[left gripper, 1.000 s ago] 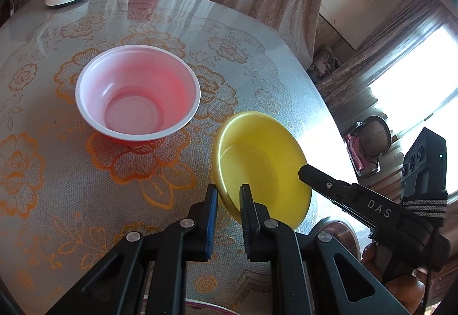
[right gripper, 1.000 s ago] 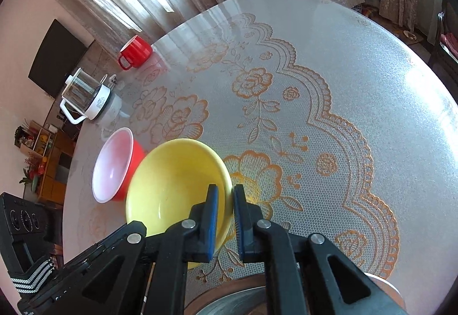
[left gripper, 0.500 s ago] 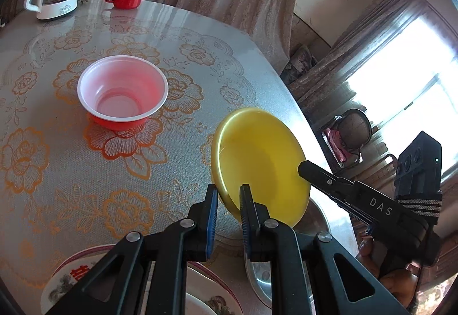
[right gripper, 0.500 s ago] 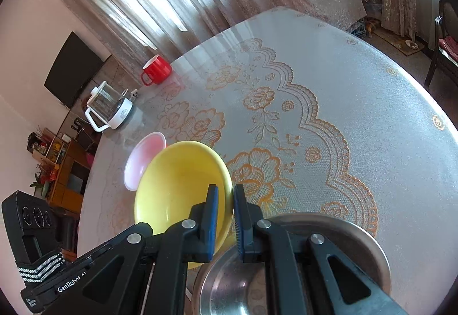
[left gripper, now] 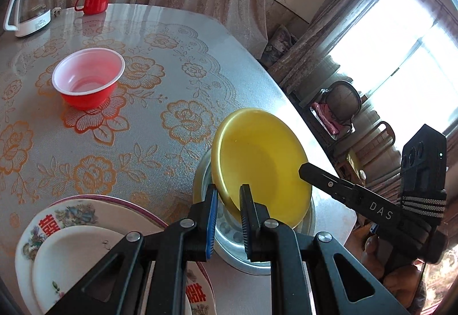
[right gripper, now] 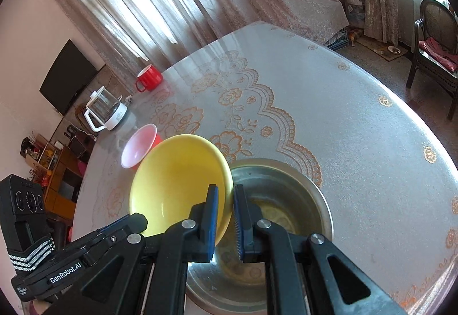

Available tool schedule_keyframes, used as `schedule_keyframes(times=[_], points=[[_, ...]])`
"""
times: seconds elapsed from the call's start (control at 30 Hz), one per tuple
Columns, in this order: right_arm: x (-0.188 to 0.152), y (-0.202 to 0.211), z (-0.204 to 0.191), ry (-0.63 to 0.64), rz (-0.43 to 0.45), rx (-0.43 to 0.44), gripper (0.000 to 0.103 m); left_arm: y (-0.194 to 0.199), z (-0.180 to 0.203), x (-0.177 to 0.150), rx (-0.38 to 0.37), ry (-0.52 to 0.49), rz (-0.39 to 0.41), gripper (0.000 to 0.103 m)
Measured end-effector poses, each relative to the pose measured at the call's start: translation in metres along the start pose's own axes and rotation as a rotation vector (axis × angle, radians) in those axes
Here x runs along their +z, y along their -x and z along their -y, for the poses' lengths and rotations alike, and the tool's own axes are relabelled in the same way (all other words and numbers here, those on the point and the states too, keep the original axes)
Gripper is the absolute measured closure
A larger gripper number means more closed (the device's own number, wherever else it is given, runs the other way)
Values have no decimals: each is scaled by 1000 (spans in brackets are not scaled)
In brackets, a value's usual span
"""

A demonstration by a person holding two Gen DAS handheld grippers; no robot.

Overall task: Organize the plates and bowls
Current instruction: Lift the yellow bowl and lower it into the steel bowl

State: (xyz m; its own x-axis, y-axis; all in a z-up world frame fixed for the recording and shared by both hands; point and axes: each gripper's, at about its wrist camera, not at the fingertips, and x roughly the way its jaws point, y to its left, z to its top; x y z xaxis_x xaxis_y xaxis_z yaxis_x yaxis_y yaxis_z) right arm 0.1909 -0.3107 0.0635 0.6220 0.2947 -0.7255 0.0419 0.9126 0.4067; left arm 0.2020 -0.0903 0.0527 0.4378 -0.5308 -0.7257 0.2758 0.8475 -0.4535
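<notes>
**Yellow bowl carried by two grippers above the steel bowl**

Nearest in the left wrist view, the left gripper (left gripper: 227,219) has its jaws clamped on the near rim of the yellow bowl (left gripper: 260,169). At about three o'clock the right gripper (left gripper: 303,170) reaches in to the opposite edge. From its own camera, the right gripper (right gripper: 226,217) is closed tight on the rim of the yellow bowl (right gripper: 177,186) too. The bowl hangs tilted between them, directly over the steel bowl (right gripper: 289,200), apparently not seated in it.

The yellow bowl looks like thin, stiff plastic: light, smooth and probably slippery, so a pinch on the rim at two opposite sides seems the sound hold. It should not break if let go low, though it could skate on steel.

Farther off at ten o'clock sits the red bowl (left gripper: 88,81), then the red mug (left gripper: 94,0) and the kettle (left gripper: 27,10) at the far edge of the table (left gripper: 177,37).

Only the left view shows the stacked plates (left gripper: 74,252) at seven o'clock. Only the right view looks into the steel bowl's hollow, which holds no other dish, and shows the open tabletop beyond.
</notes>
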Motion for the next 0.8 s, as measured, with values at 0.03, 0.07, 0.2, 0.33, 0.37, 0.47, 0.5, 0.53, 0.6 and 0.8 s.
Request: schedule_keyframes(times=[0.03, 0.07, 0.2, 0.33, 0.37, 0.47, 0.5, 0.53, 0.6, 0.8], points=[[-4, 0, 3, -6, -5, -8, 94, -2, 2, -3, 1, -5, -7, 88], [-7, 0, 7, -12, -9, -14, 94, -4, 4, -6, 4, -13, -14, 88], [-19, 4, 18, -35, -14, -24, 94, -13, 11, -16, 22, -41, -50, 88], [-26, 3, 24, -44, -25, -37, 94, -22, 15, -24, 31, -49, -77, 88], [-27, 2, 25, -44, -27, -45, 94, -24, 16, -25, 36, -54, -83, 87], [-30, -1, 24, -30, -29, -78, 94, -30, 17, -28, 42, -57, -102, 87], [-31, -3, 24, -24, -28, -92, 94, -32, 18, -29, 46, -61, -104, 87], [-32, -3, 24, -16, -26, -106, 94, -33, 19, -30, 52, -68, -106, 87], [-36, -6, 25, 3, -30, -128, 92, -36, 20, -31, 55, -75, -108, 87], [-40, -13, 26, 24, -26, -161, 89, -36, 24, -34, 82, -110, -83, 85]])
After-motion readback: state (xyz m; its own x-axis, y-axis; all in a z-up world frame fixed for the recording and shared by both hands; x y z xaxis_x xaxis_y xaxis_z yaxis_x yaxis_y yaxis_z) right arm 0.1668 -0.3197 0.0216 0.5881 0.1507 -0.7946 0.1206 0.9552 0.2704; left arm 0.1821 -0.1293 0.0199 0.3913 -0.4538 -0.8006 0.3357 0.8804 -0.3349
